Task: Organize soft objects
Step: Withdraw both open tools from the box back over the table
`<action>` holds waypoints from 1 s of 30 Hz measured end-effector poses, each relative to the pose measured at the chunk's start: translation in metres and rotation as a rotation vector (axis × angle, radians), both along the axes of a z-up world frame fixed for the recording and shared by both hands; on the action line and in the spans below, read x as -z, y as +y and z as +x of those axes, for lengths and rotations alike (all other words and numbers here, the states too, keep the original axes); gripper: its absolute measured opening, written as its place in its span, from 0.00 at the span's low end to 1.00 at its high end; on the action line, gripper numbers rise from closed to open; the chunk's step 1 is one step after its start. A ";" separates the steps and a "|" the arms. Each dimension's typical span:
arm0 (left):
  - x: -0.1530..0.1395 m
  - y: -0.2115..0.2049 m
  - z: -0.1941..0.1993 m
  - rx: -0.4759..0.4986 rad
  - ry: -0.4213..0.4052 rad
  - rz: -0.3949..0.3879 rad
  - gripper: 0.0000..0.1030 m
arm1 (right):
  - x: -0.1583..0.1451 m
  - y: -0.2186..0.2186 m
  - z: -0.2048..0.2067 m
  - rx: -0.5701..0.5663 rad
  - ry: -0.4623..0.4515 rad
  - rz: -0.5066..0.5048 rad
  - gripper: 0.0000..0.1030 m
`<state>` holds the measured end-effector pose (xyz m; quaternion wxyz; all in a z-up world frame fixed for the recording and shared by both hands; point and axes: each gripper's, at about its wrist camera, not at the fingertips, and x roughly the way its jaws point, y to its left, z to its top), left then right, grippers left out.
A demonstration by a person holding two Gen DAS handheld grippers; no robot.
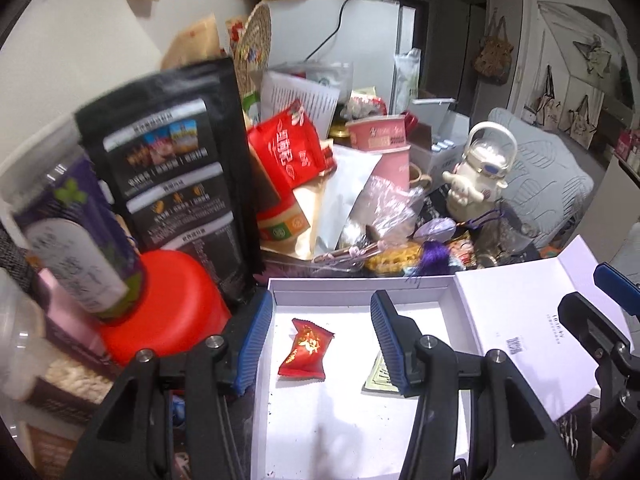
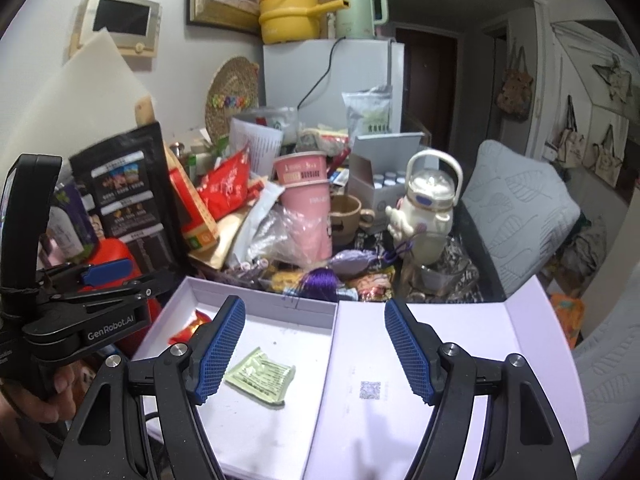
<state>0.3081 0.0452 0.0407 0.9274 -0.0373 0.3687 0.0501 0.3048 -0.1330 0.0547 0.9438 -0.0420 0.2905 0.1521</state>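
An open white box [image 1: 352, 288] lies in front of me, its lid [image 1: 516, 320] folded out to the right. A small red packet [image 1: 306, 350] and a pale green packet [image 1: 378, 376] lie in the box. My left gripper [image 1: 320, 342] is open and empty above the red packet. In the right wrist view the box [image 2: 264, 304] holds the green packet [image 2: 260, 374] and the red packet [image 2: 190, 330], half hidden by a finger. My right gripper [image 2: 316, 350] is open and empty over the box and lid [image 2: 452, 360]. Beyond the box lie a purple tassel [image 2: 320, 280] and a lilac sachet [image 2: 354, 260].
The table behind is crowded: a black pouch [image 1: 176, 168], a red tub [image 1: 168, 304], a purple bottle [image 1: 76, 232], red snack bags [image 1: 288, 148], pink cups [image 2: 306, 204], a white flask [image 2: 426, 204]. The left gripper [image 2: 80, 304] shows at left in the right wrist view. A grey cushion [image 2: 516, 208] lies at right.
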 end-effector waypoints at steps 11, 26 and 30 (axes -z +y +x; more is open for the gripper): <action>-0.055 -0.007 -0.055 0.029 -0.111 0.012 0.49 | -0.042 -0.010 -0.053 0.017 -0.082 0.029 0.71; -0.101 -0.018 -0.148 0.102 -0.234 0.004 0.49 | -0.081 -0.023 -0.146 0.024 -0.192 0.042 0.77; -0.107 -0.020 -0.172 0.134 -0.267 -0.005 0.50 | -0.085 -0.026 -0.172 0.023 -0.211 0.042 0.83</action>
